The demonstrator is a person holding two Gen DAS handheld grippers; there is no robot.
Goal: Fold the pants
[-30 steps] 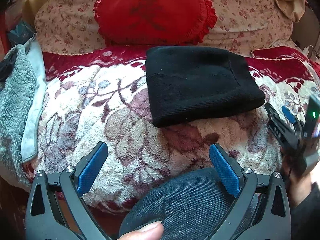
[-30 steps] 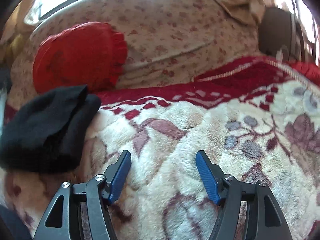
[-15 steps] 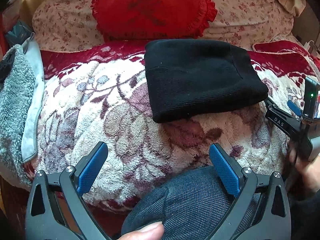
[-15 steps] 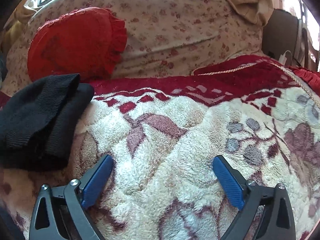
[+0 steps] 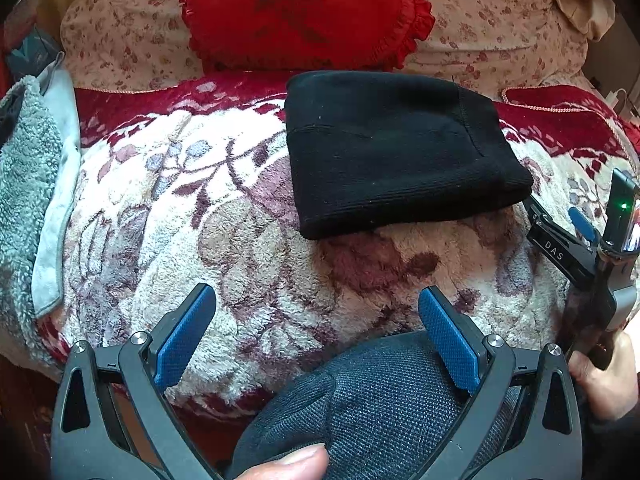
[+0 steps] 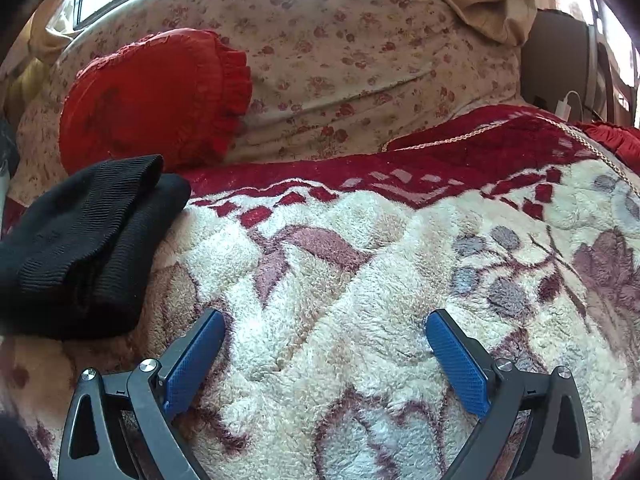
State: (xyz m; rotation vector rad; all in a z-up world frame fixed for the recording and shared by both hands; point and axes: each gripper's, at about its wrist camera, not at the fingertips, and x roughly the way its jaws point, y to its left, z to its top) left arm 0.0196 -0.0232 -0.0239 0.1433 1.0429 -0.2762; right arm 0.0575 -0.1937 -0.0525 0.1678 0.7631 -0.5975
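Folded black pants (image 5: 396, 148) lie ahead-right of spread left tool (image 5: 316, 340) | ahead-left of nearer, spread right tool (image 6: 324, 356) | long axis crosswise

Ahead of the fingers, a plush floral blanket (image 6: 360, 280) is spread; beyond, a red ruffled cushion (image 5: 308, 12) is propped against floral bedding (image 6: 360, 40).

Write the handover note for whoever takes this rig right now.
Left gripper: open, empty, held over the near edge of the blanket.
Right gripper: open, empty, low over the blanket to the right of the pants.
Black pants: lying as a compact folded bundle on the blanket, in front of the red pillow.
Done: folding looks finished.
Left: at most a tidy-up.
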